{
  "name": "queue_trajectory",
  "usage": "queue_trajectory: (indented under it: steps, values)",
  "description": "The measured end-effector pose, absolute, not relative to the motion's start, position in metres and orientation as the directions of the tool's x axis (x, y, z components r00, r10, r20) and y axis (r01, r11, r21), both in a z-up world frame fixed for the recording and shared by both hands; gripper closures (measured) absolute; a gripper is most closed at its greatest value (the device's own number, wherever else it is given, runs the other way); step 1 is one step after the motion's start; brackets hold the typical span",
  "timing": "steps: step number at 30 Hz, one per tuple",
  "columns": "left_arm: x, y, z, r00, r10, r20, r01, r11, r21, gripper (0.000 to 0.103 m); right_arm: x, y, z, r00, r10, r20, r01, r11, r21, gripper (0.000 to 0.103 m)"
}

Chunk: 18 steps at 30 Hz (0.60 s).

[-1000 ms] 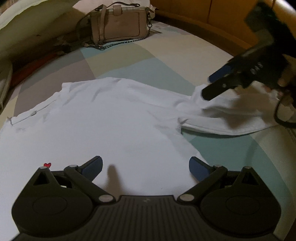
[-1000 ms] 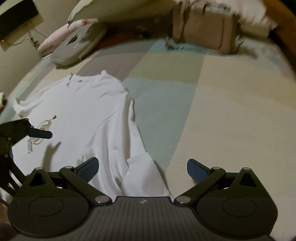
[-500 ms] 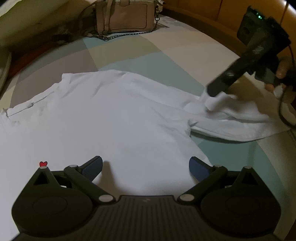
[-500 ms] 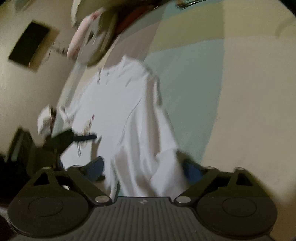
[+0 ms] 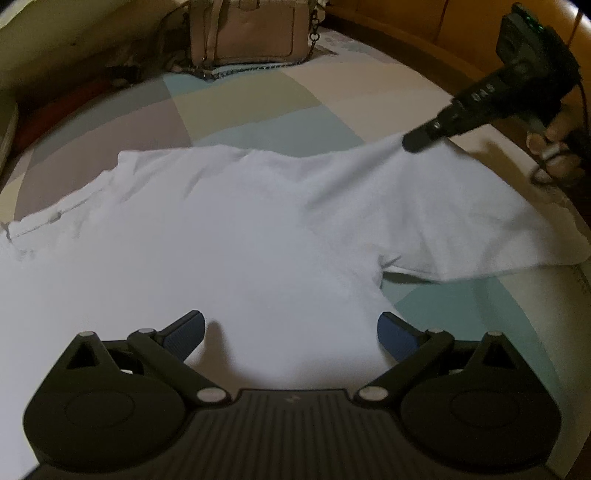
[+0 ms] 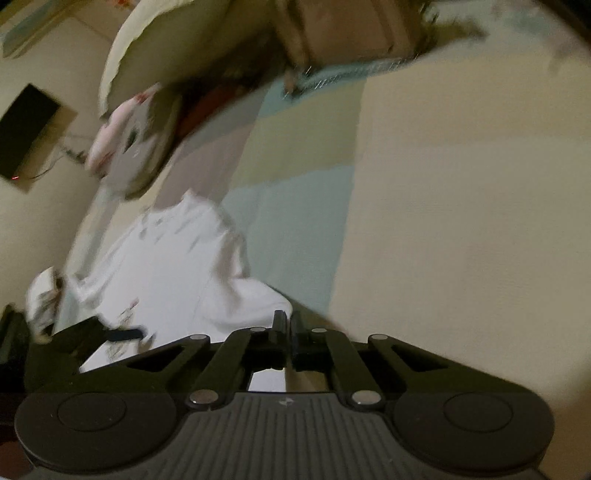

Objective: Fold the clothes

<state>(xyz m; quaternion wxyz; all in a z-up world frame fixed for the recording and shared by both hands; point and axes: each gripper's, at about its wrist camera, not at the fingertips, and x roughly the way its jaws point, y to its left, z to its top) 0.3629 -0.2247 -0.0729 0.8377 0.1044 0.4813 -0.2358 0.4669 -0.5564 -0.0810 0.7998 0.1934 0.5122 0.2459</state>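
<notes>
The right wrist view is smeared with blur, so the pillows (image 6: pixel 140 155) at the head of the bed are hard to make out, and the white T-shirt (image 6: pixel 177 280) shows only as a pale streak. Clear there is the right hand-held gripper (image 6: pixel 285 325): its jaws have just been closing and now pinch together on an edge of the shirt's sleeve. The left wrist view is sharper. It shows the shirt (image 5: pixel 229 251) spread flat on the patchwork bedcover (image 5: pixel 258 99), the sleeve (image 5: pixel 461 221) drawn out taut to the right hand-held gripper's tip (image 5: pixel 417 142), with a few fingers (image 5: pixel 550 147) behind it. The left hand-held gripper (image 5: pixel 291 332) hangs wide open over the shirt's body, holding nothing. A beige handbag (image 5: pixel 251 33) is cut off at the top edge.
</notes>
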Motion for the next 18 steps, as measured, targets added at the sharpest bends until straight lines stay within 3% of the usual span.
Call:
queue_trajectory:
  steps: [3,7,11,18]
  values:
    - [0.366,-0.224,-0.071,0.433,-0.295,-0.851,0.492,0.869,-0.051,0.004,0.472,-0.559,-0.081,0.363,0.530,-0.766,-0.189,0.847,0.497,0.098]
    - [0.368,-0.219,-0.071,0.443,-0.290,-0.848,0.480,0.876,-0.049,0.004,0.475,-0.552,-0.082,0.363,0.436,-0.824,-0.199,0.900,0.388,0.089]
    - [0.370,-0.210,-0.070,0.462,-0.276,-0.843,0.466,0.884,-0.034,0.004,0.491,-0.535,-0.068,0.425,0.471,-0.773,-0.238,0.882,0.407,0.073]
    - [0.377,-0.195,-0.073,0.472,-0.263,-0.842,0.436,0.899,-0.036,0.004,0.522,-0.449,-0.089,0.341,0.520,-0.783,-0.433,0.826,0.360,0.070]
